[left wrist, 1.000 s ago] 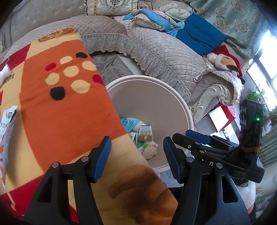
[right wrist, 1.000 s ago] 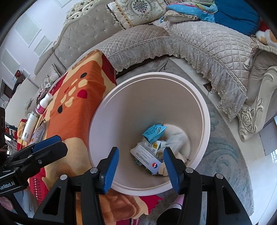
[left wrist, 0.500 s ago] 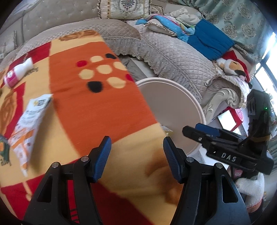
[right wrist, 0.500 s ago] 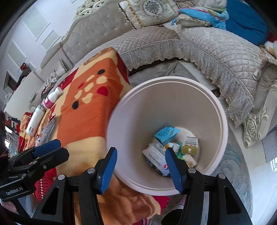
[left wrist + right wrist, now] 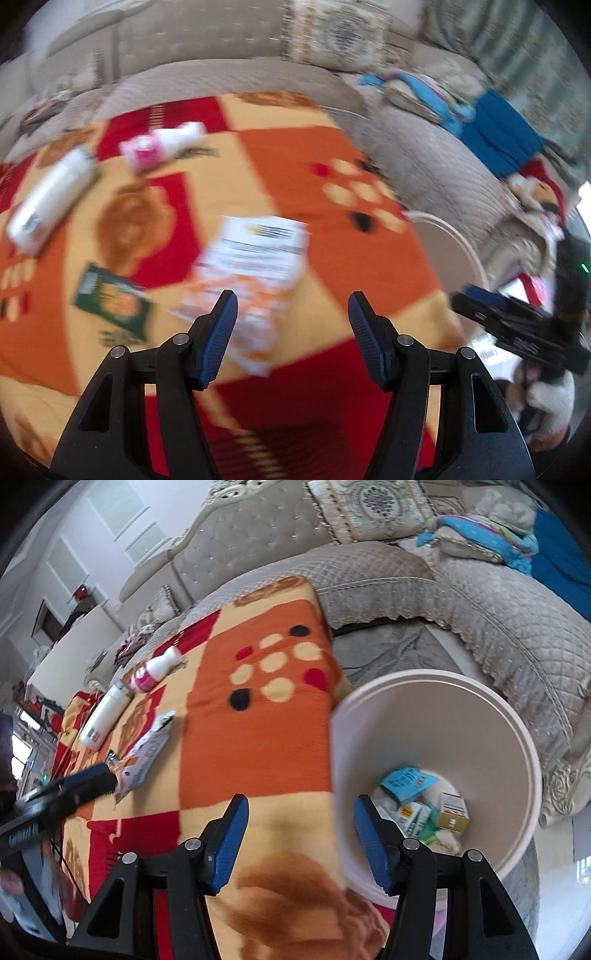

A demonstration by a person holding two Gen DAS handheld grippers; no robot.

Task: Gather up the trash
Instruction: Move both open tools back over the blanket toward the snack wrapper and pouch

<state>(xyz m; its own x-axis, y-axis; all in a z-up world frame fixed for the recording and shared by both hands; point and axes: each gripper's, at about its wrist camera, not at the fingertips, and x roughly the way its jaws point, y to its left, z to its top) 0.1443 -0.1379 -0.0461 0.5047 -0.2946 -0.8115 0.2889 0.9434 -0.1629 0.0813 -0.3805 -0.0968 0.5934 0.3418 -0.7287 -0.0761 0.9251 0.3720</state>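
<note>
My left gripper is open and empty above the orange-and-red blanket, just short of a white-and-orange wrapper. A green packet, a white bottle and a pink-labelled bottle lie further left. My right gripper is open and empty over the blanket's edge, beside the white bin, which holds several cartons and wrappers. The wrapper and both bottles also show in the right wrist view. The left gripper shows at that view's left.
A quilted grey sofa with cushions and folded cloths wraps around the back and right. A grey rug lies between sofa and bin. The right gripper shows at the right of the left wrist view.
My left gripper has swung left from the bin to over the blanket, bringing the wrapper and bottles into view. My right gripper has shifted left, off the bin's opening to the blanket edge.
</note>
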